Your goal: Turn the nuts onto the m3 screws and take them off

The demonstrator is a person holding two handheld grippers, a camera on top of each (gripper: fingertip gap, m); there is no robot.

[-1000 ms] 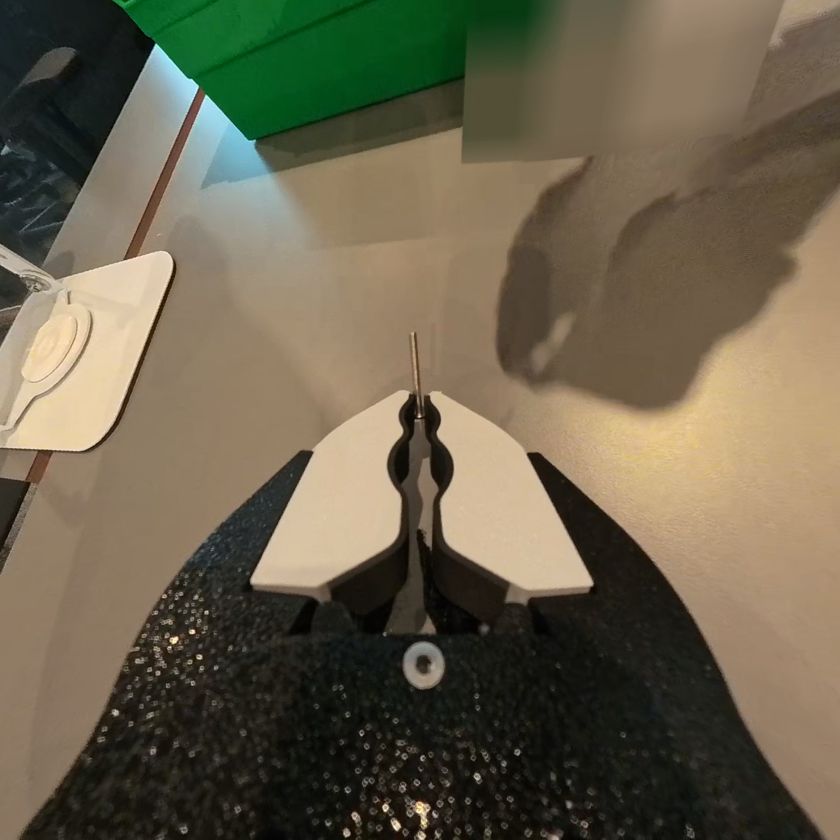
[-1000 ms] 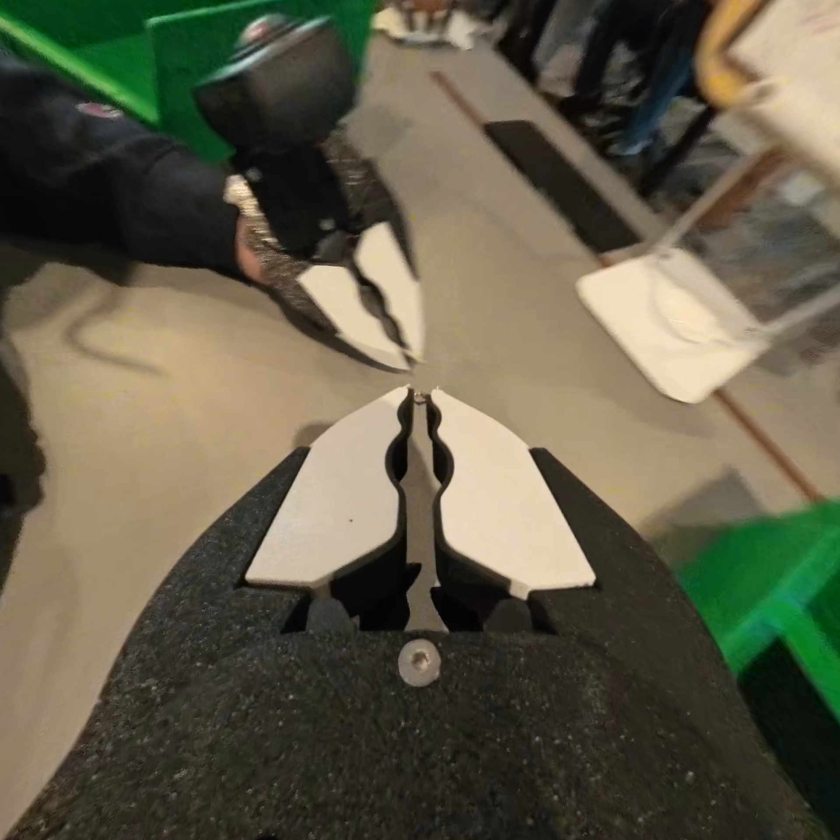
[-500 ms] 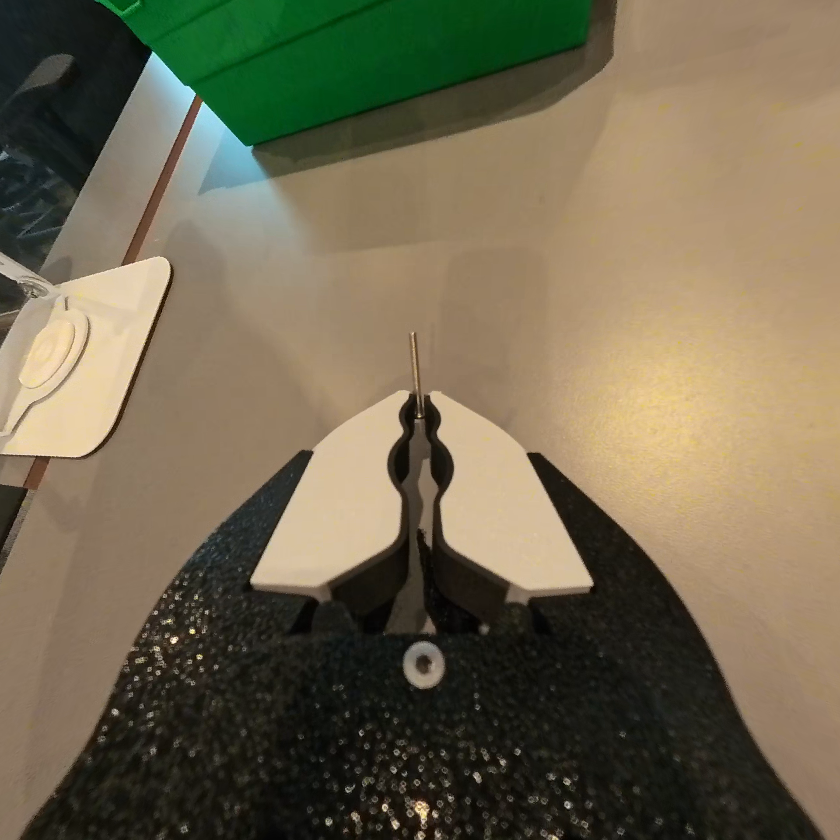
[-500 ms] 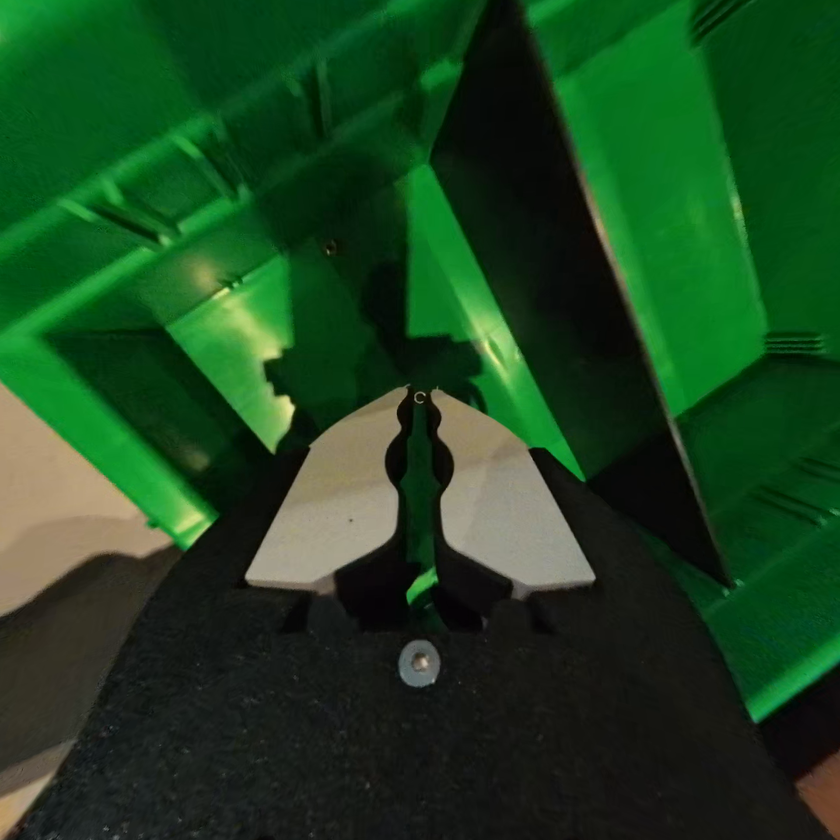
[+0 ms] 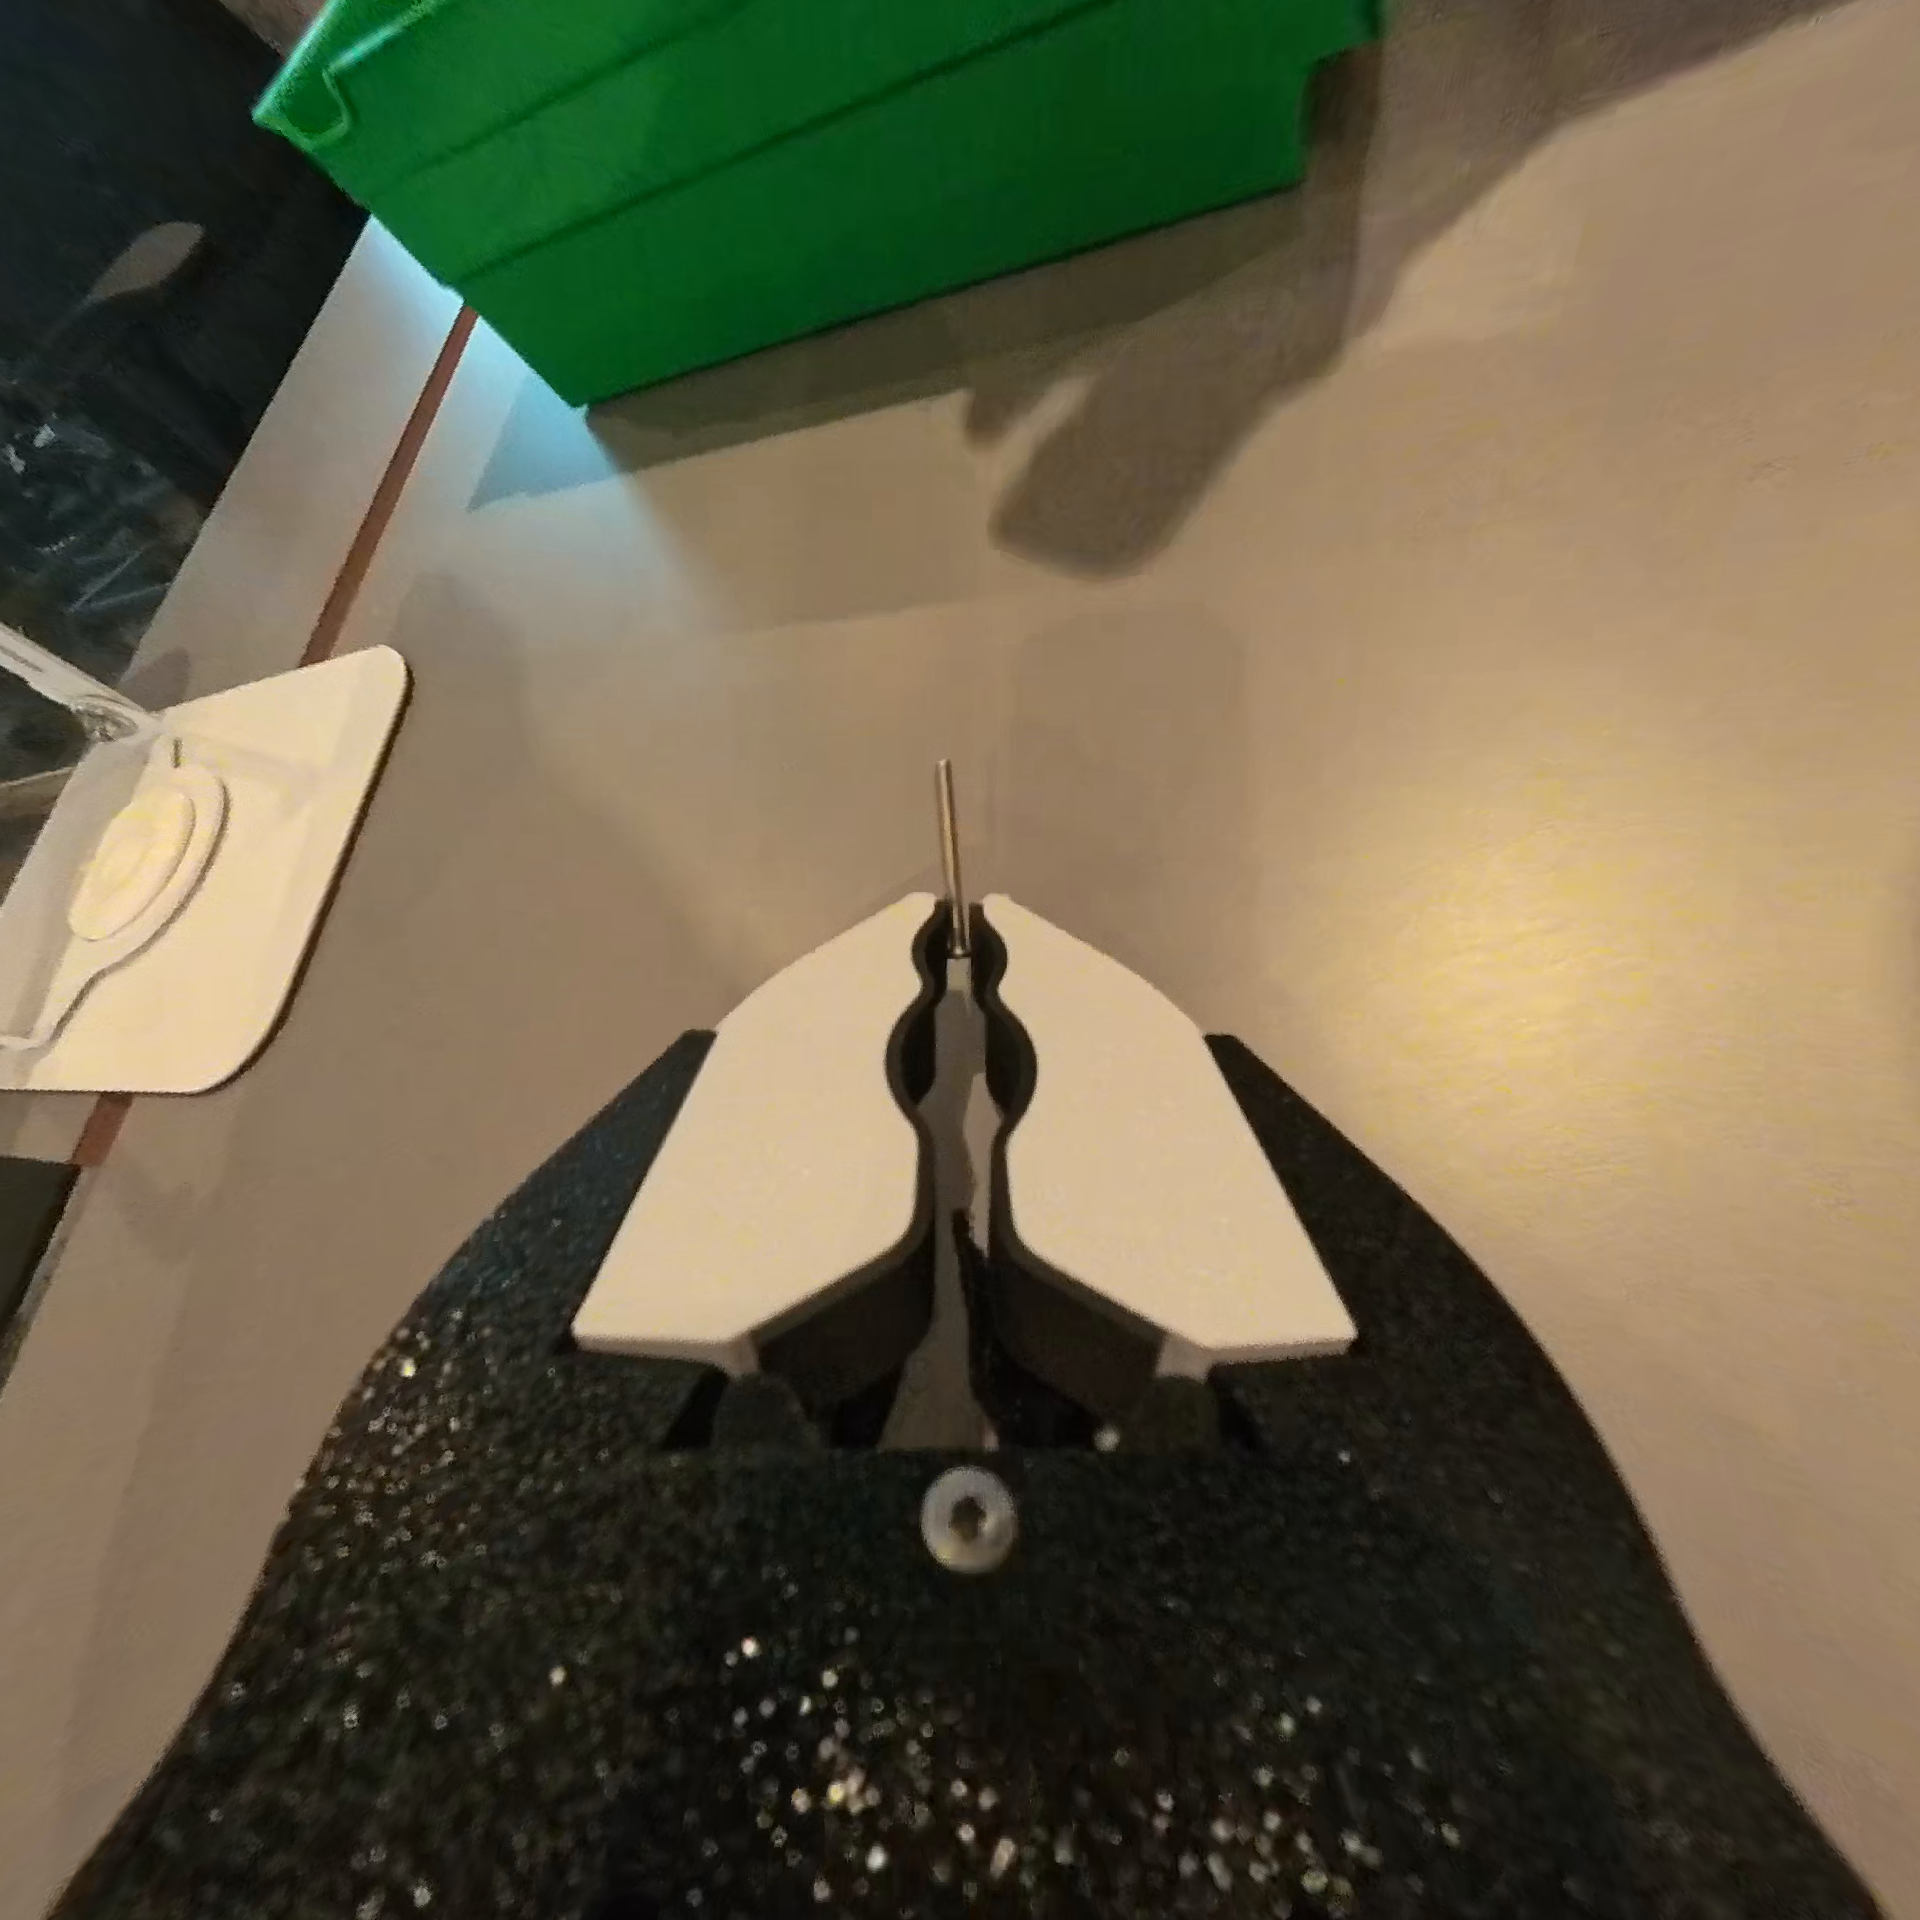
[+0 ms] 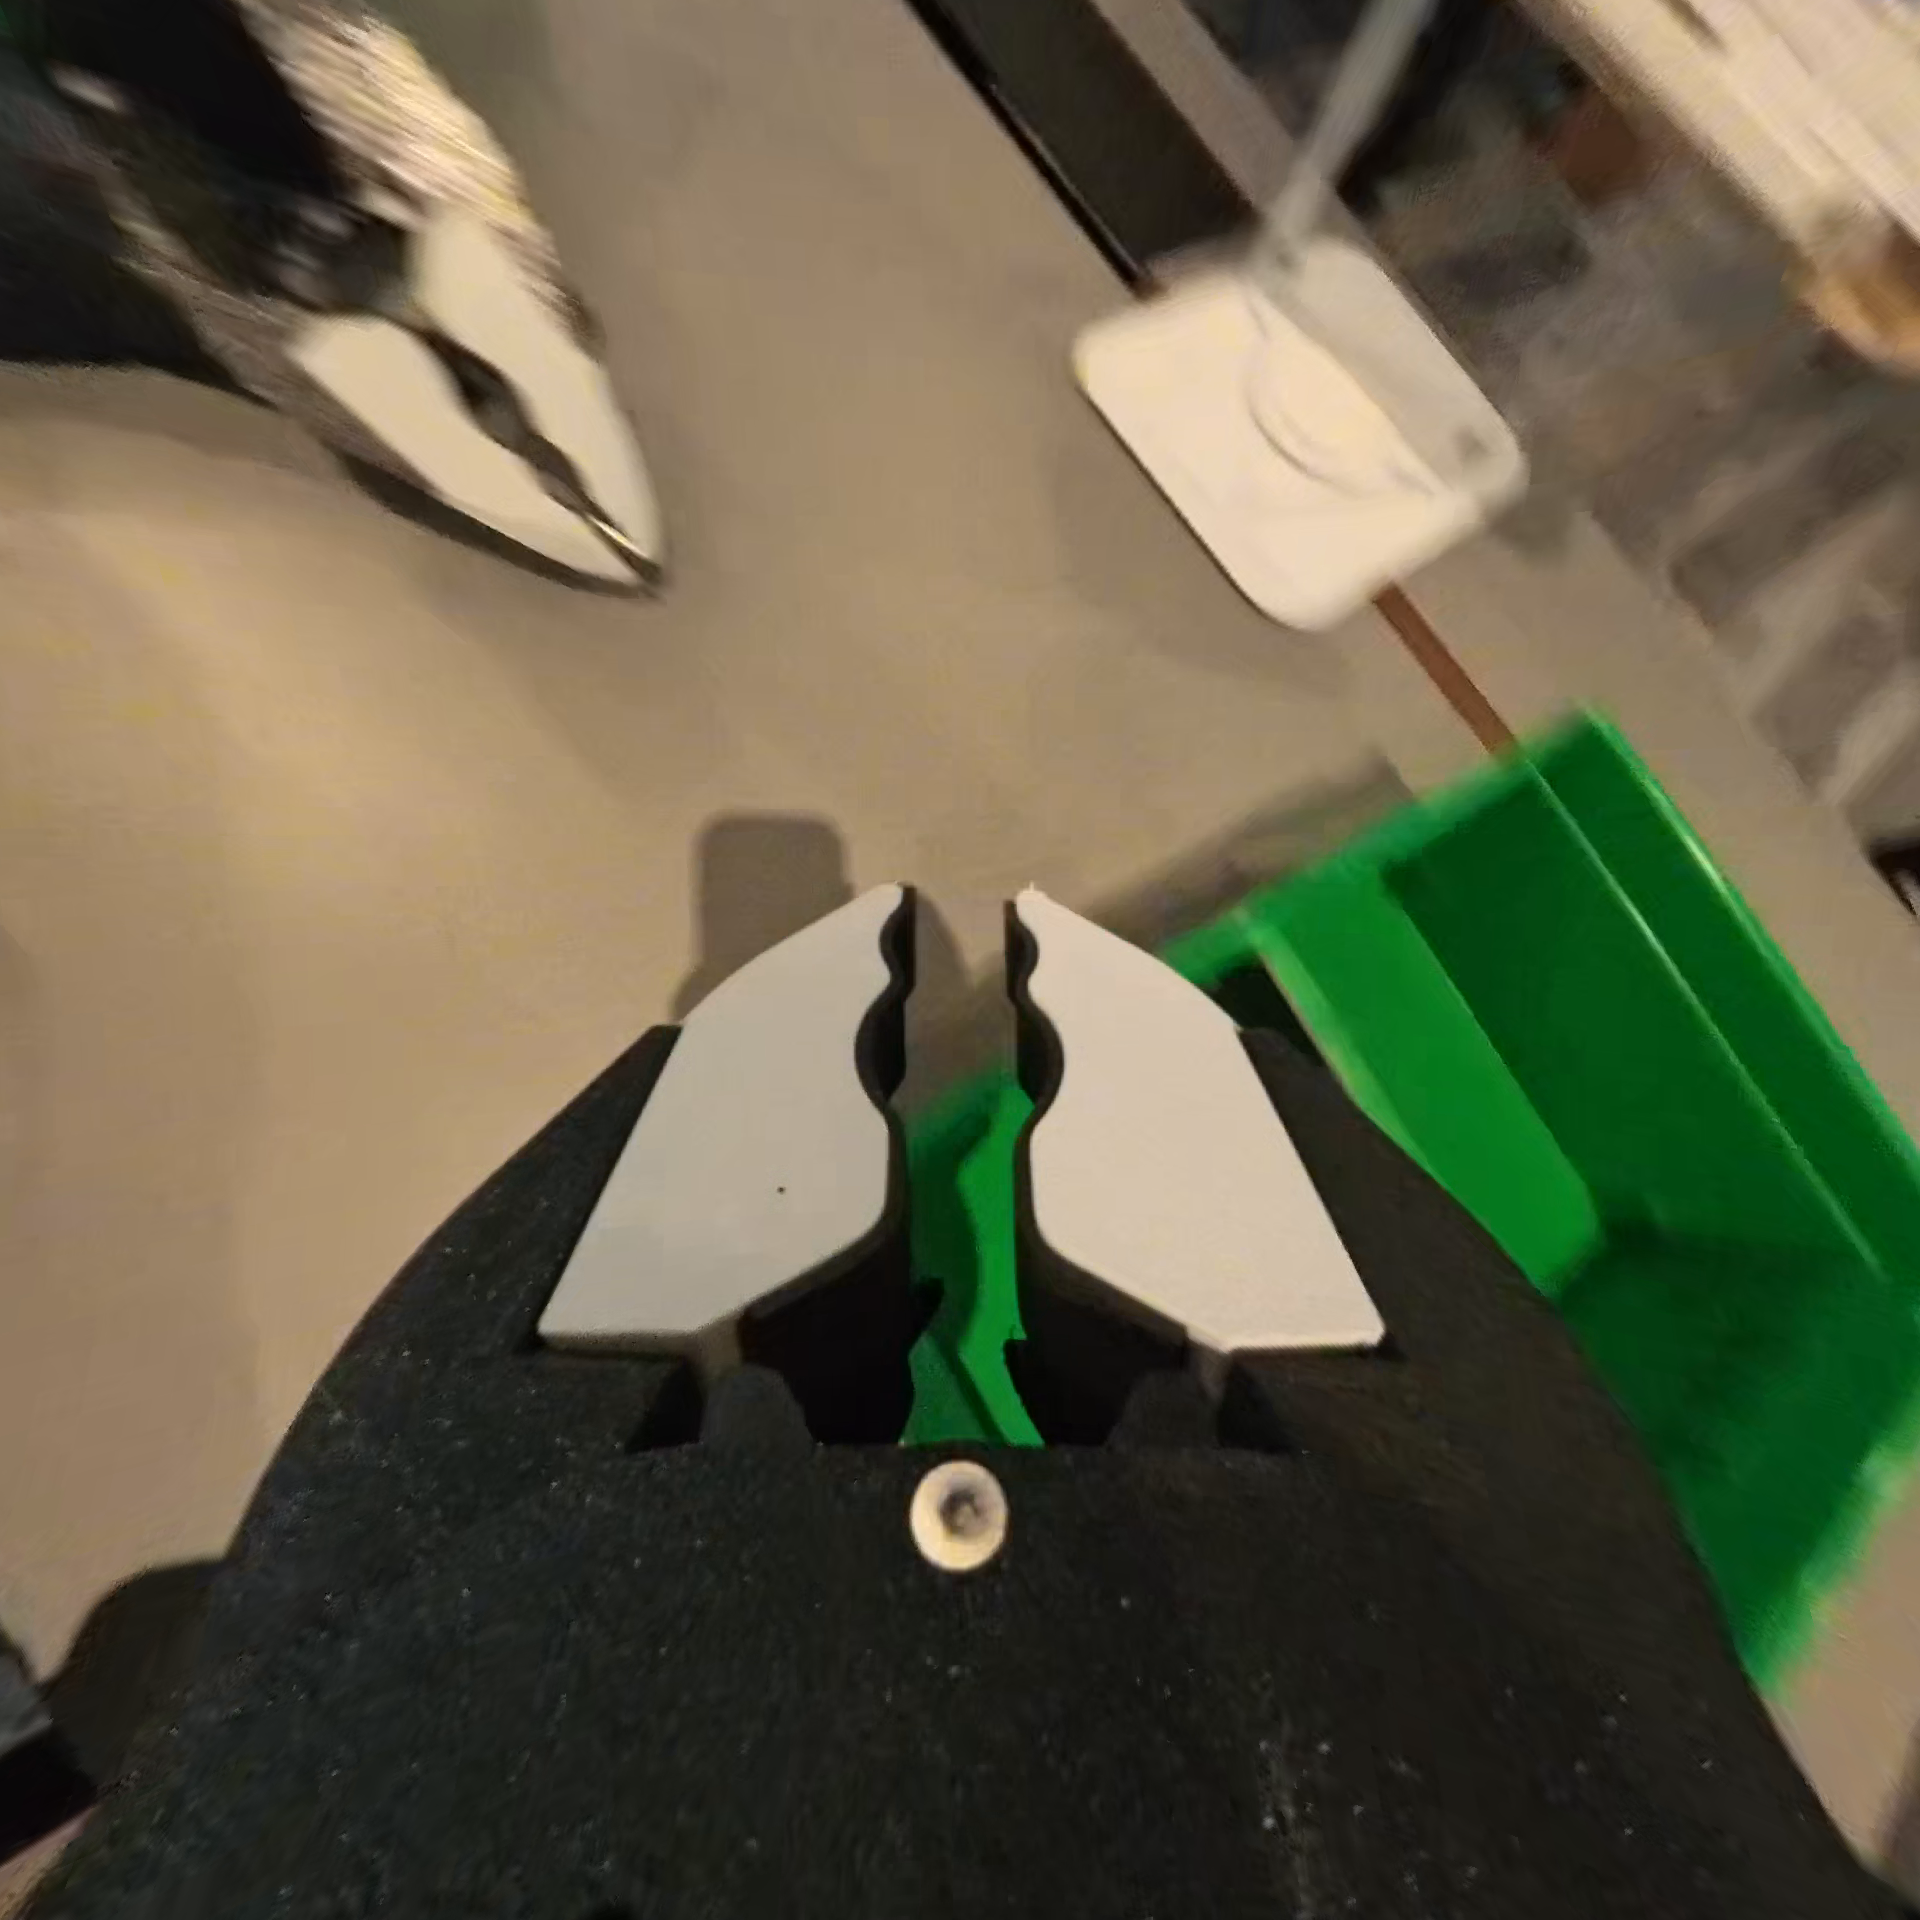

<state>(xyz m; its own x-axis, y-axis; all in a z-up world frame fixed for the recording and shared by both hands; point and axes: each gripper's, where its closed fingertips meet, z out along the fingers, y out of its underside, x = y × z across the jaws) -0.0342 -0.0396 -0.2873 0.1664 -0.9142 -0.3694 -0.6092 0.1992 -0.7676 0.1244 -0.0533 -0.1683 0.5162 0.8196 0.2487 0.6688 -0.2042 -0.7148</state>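
The left gripper [image 5: 961, 914] has its white fingers [image 5: 831, 1091] clamped on a thin silver metal screw [image 5: 948, 842] jutting forward, bare of any nut. The right gripper [image 6: 961, 904] has fingers apart, empty, beside the green plastic bin [image 6: 1558, 1039]; judging by this, another nut is still to fetch.

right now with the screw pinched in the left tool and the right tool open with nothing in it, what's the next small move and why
Probably take the right tool back to the green bin for a nut. Its fingers stand apart with only table showing between them, and the screw sticks out bare from the left tool, with no nut on it. The bin sits just to the right tool's right.
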